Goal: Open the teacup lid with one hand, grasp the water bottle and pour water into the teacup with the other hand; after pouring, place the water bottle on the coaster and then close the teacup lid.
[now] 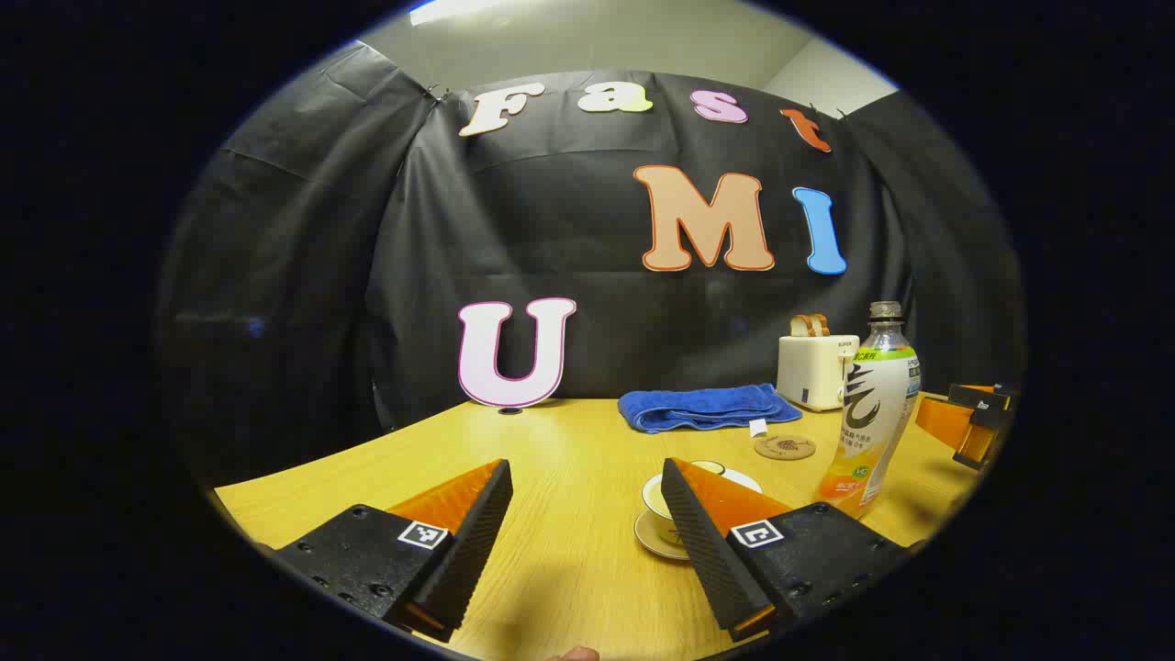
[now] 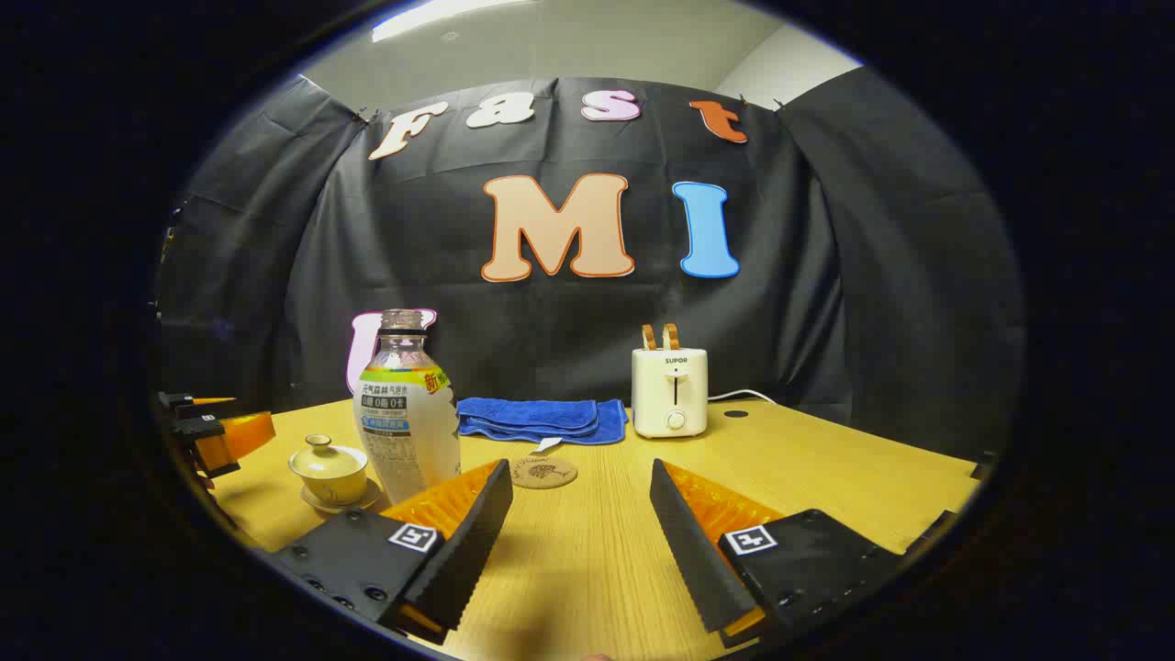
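Nothing is done yet: both the left gripper [image 1: 583, 514] and right gripper [image 2: 578, 514] gape wide, empty. Lidded teacup [image 2: 329, 468] and water bottle [image 2: 407, 413] stand at nine o'clock; coaster [image 2: 543, 472] at twelve, bare.

The left gripper view sits low over the table [image 1: 569, 551], facing the back wall, teacup [image 1: 663, 500] close by its right finger. The right gripper view looks likewise, seemingly farther right. Both share the water bottle [image 2: 407, 408], coaster [image 2: 543, 472] and toaster [image 2: 671, 391].
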`<state>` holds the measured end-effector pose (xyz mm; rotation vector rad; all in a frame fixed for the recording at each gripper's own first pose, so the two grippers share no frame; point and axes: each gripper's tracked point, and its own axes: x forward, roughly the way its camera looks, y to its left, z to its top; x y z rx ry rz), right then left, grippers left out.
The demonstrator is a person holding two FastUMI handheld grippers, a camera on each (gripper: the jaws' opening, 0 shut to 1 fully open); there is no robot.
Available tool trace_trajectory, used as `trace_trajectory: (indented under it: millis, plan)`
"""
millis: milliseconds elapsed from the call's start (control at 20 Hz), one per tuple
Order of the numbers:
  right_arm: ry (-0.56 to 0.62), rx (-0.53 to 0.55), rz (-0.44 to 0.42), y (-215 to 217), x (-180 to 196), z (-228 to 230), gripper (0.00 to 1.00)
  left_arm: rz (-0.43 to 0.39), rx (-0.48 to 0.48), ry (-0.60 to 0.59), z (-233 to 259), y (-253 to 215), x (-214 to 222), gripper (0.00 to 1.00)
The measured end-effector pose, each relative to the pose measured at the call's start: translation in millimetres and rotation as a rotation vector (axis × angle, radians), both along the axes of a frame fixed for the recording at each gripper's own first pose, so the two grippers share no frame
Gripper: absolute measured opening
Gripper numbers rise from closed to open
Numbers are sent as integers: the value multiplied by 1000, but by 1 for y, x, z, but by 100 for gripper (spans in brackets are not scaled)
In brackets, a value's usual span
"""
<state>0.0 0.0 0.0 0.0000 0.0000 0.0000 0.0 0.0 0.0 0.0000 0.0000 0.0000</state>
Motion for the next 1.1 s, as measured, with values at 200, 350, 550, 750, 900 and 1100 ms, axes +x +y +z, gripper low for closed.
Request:
trace_trajectory:
  millis: [200, 350, 550, 750, 900, 1100]
  plan:
    - [0, 0, 0, -1, 2, -1, 93, 4, 0, 1, 0, 1, -1, 95]
    - [-1, 0, -3, 0, 1, 0, 93, 10, 0, 0, -1, 2, 0, 95]
    - [-1, 0, -4, -1, 2, 0, 93, 0, -1, -2, -1, 0, 0, 95]
    - [-1, 0, -6, -1, 2, 0, 93, -32, 0, -2, 0, -3, -1, 95]
    - [-1, 0, -6, 0, 1, 0, 96, -35, -2, -4, 0, -3, -1, 95]
    - [-1, 0, -6, 0, 1, 1, 96, -66, -4, 6, -3, -13, 9, 95]
